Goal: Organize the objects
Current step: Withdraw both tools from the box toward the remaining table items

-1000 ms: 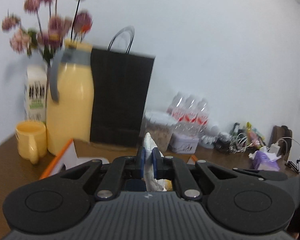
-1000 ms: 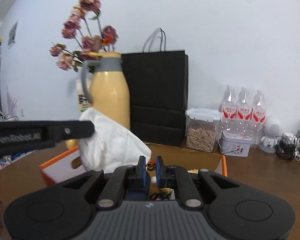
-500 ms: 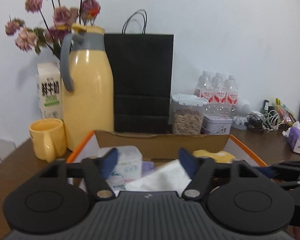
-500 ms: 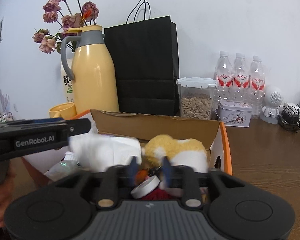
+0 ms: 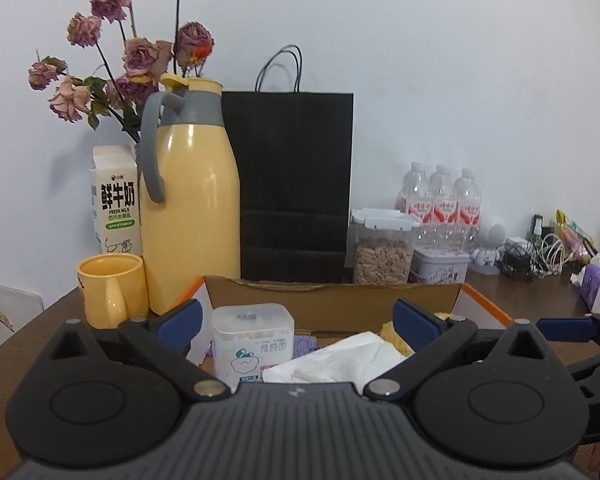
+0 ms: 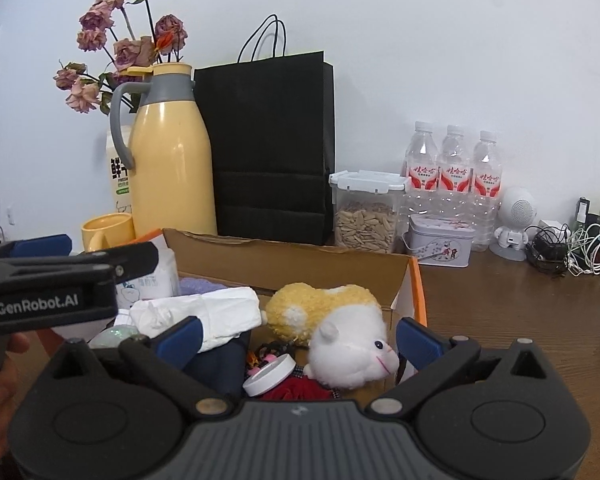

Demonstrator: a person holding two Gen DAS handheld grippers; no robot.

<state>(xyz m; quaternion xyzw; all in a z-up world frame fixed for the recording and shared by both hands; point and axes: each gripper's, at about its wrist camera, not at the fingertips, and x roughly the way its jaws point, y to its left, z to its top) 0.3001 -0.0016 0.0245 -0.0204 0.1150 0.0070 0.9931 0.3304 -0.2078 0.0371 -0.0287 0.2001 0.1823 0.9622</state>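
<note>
Right wrist, both hand-held grippers [image 6: 296,336] just opened, empty

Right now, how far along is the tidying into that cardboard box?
Several things already lie in the cardboard box: a white tissue pack, a plush toy, a cotton-swab tub. Both jaws have just been opening; the left hand-held gripper and right hand-held gripper hold nothing. Left outside, perhaps: the yellow mug.

Worktop: dark brown wooden worktop [image 6: 500,320].
Centre: open cardboard box with orange flaps [image 6: 284,258].
Rear: yellow thermos jug [image 5: 192,208], yellow mug [image 5: 112,290], black paper bag [image 5: 296,184], clear seed container [image 6: 366,212], three water bottles [image 6: 454,176].
</note>
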